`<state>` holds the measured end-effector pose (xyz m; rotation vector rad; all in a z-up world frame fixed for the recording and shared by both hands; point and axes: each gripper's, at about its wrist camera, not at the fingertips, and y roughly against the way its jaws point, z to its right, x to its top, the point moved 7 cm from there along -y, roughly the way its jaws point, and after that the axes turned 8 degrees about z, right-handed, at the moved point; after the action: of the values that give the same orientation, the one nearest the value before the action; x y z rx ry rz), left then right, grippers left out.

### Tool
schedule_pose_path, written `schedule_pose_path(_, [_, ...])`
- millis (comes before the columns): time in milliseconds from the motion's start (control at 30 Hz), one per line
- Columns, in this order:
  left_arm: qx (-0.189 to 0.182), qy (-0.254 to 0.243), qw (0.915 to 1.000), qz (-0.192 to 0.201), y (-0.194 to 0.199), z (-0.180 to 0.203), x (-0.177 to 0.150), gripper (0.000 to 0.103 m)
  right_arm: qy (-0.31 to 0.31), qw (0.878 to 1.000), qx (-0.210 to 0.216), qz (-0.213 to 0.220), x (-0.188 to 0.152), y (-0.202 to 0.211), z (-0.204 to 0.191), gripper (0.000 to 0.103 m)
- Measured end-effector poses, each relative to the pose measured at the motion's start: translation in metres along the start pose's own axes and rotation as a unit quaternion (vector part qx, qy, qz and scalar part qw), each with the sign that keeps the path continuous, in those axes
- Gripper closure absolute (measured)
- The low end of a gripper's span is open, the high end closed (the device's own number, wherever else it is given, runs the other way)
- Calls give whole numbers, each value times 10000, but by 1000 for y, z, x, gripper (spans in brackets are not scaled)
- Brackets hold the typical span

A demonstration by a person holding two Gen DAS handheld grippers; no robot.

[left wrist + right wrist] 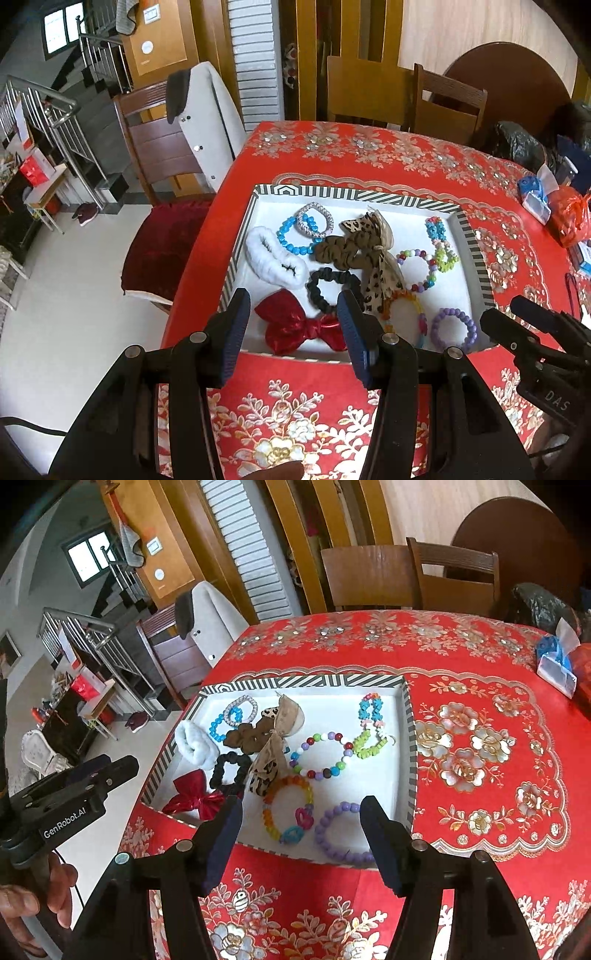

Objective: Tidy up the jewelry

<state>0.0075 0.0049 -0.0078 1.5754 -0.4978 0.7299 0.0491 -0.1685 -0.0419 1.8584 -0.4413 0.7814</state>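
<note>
The jewelry lies loose in a shallow white tray [410, 716] with a striped rim, which stands on the red flowered tablecloth [480, 746] near the table's edge. Nearest the right gripper [301, 834] is the purple bead bracelet [341, 830], and just beside it an orange and rainbow bracelet [286, 812] with a pink and a blue charm. I judge that both are light, hard and smooth; the round beads can slip out of flat pads, so it is better to pinch across one side of the ring, over a single strand, than to press on the whole circle. The multicolor bead bracelet [321, 755] and the green and blue one [371, 723] lie farther back, and these two touch each other, so one may drag the other. In front of the left gripper [293, 325] are a shiny red bow [295, 325], a black scrunchie [332, 286], a white fluffy scrunchie [275, 258], a brown scrunchie [343, 251] and a leopard ribbon [380, 273]. These are soft and will give under the pads, so they should be easy to hold almost anywhere, but the ribbon lies over the brown scrunchie and touches the black one. A blue bracelet [295, 236] and a clear one [314, 219] overlap at the back. Both grippers are wide open, hold nothing, and hover at the near rim of the tray.
</note>
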Motion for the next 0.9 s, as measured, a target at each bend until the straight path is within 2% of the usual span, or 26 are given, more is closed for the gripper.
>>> schedule_pose_path(900, [262,7,9996,60,27,-7,-20,54,198,9998,-12,-82,-14,13,-12,39])
